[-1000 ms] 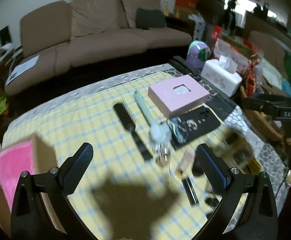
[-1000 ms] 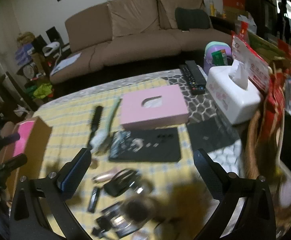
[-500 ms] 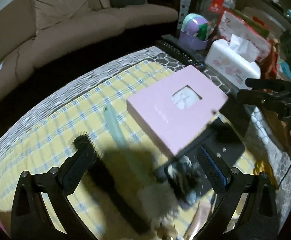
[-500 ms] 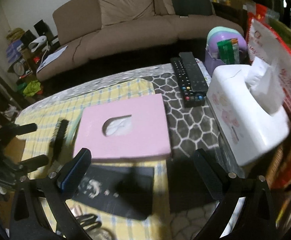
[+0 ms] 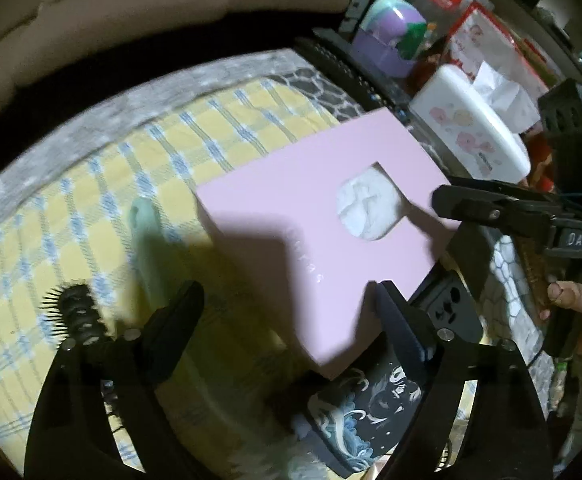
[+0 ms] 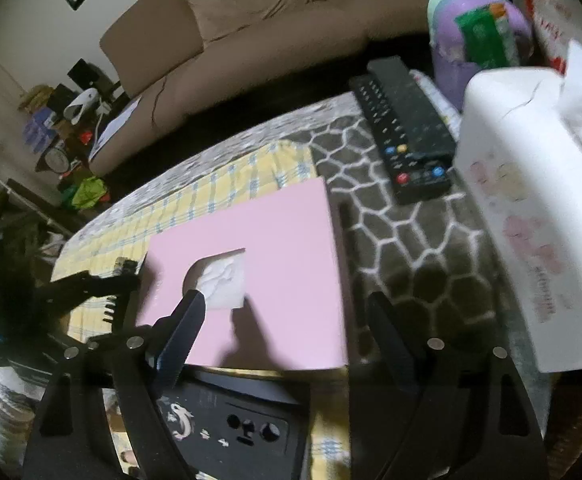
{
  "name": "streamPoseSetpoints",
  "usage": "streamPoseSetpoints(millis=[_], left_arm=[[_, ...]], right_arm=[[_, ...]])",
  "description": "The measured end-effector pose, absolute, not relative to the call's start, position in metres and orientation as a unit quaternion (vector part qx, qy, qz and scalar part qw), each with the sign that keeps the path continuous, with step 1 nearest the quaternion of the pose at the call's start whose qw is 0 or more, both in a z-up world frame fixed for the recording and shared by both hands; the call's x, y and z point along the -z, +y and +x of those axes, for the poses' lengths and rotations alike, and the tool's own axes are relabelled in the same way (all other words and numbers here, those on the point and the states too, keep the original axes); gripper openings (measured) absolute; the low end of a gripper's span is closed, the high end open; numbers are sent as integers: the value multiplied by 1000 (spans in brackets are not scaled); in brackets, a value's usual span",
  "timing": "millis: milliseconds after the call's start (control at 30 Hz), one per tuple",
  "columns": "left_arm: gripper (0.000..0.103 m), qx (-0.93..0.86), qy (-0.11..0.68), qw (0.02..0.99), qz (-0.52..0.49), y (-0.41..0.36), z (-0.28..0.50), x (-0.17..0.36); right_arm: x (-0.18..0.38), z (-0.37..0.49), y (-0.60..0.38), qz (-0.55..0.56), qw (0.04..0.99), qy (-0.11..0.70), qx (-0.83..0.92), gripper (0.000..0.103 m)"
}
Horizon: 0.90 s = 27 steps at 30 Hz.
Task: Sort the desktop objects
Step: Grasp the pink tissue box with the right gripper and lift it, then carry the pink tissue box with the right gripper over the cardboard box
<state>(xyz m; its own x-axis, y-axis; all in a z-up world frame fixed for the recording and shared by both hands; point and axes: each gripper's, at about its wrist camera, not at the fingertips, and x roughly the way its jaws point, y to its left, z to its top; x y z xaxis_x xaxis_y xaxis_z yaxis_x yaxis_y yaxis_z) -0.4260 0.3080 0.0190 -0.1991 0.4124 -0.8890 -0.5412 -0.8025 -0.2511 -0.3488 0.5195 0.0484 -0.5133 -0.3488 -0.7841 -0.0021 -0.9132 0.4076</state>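
A flat pink box (image 5: 311, 232) with a cut-out window lies on the yellow checked cloth (image 5: 91, 184). My left gripper (image 5: 287, 312) hovers over the box's near corner. Its jaws are closing with that corner between them, and the pads are not pressing on it. My right gripper (image 6: 285, 328) comes at the same pink box (image 6: 283, 264) from the other side. Its jaws are closing as well, astride the box's near edge without gripping it. One of the right gripper's fingers (image 5: 491, 204) reaches over the box's far corner.
A pale green brush (image 5: 147, 248) and a black bristle brush (image 5: 75, 312) lie left of the box. Phone cases (image 6: 231, 428) lie just in front of it. Two remotes (image 6: 407, 128), a white tissue box (image 6: 531, 208) and a purple container (image 6: 479, 40) crowd the right. A hand (image 5: 579, 300) holds the right gripper.
Both grippers have come down and forward onto the pink box, which now fills the views. Their jaws stand narrower than before. The small items in front have dropped out of sight.
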Motion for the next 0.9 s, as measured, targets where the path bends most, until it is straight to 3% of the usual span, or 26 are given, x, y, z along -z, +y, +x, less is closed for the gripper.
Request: streamPoseSetpoints(millis=[67,400,700,900], left_arm=[[75,-763,41,326,-556,311,-425,-18],[74,-785,20,327,-526,312,-413,-64],[74,-810,-16,339,-477,237,-337,-174],[74,-824,-38,328,-460,139,-243,-236]], right_arm=[[-45,-350,515,490,100,-172,849,81],[-84,-330,509,478,94,-139,862,79],[-201,-261,444,425,143,-95,889,79],[-268,-206,359,397,206,-74,891,79]])
